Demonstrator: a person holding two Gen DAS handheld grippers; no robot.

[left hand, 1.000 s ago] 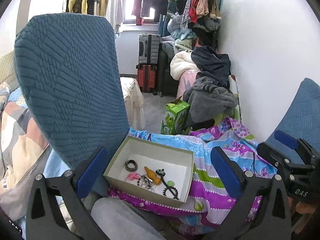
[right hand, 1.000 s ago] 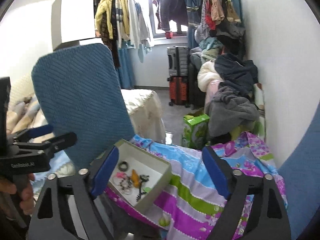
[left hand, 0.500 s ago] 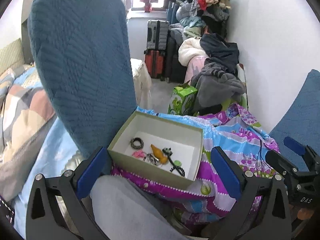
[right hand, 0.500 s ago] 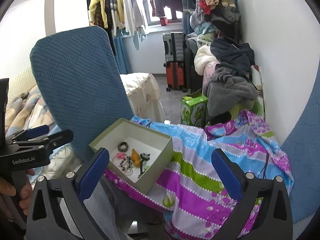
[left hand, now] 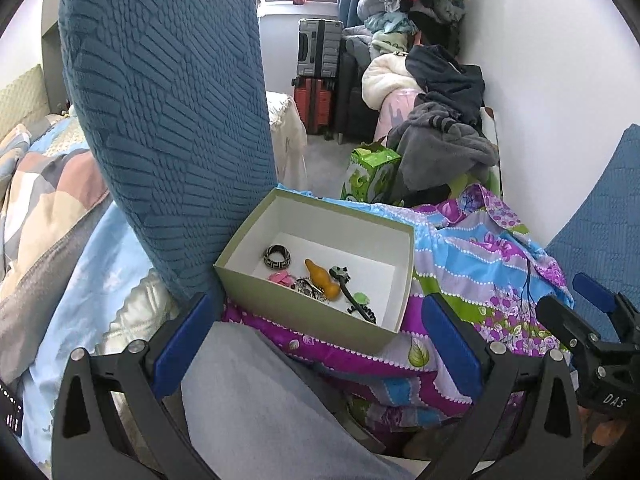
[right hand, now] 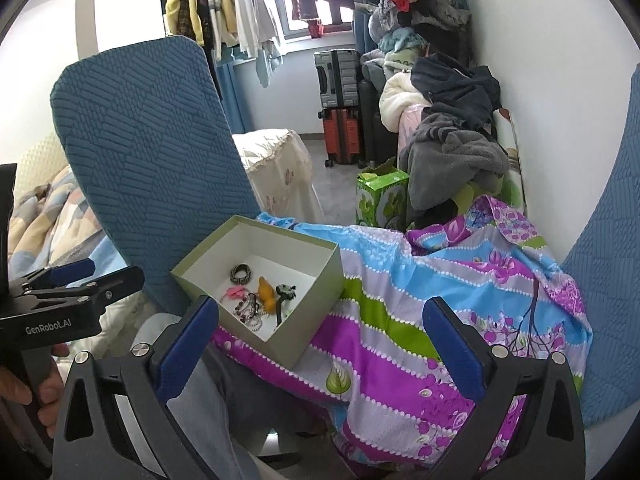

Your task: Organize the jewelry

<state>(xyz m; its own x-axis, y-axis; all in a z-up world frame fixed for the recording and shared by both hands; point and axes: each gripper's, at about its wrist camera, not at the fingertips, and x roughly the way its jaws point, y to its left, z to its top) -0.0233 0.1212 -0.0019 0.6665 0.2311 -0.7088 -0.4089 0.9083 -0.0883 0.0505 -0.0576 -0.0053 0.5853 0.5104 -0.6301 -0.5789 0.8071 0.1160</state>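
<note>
An open green-grey box [left hand: 304, 312] [right hand: 316, 316] rests on a bright patterned cloth [left hand: 480, 256] [right hand: 420, 304]. Inside lie a black patterned ring [left hand: 277, 257] [right hand: 241, 273], an orange piece [left hand: 320, 278] [right hand: 267, 294], a pink piece [left hand: 280, 278] [right hand: 236, 291], a black clip with green [left hand: 352, 292] [right hand: 284, 296] and beaded chains [right hand: 250, 314]. My left gripper [left hand: 316, 344] is open and empty, just in front of the box. My right gripper [right hand: 320, 344] is open and empty, over the cloth at the box's near right corner.
A tall blue chair back [left hand: 168, 128] [right hand: 152, 168] stands left of the box. Another blue cushion [left hand: 600, 216] is at the right. A grey trouser leg [left hand: 260, 400] lies below. Suitcases [left hand: 320, 76], a green carton [left hand: 370, 176] and piled clothes [left hand: 440, 120] fill the far floor.
Both grippers have tilted down and come closer to the box, which now sits larger and higher in both views. Both stay open and empty.
</note>
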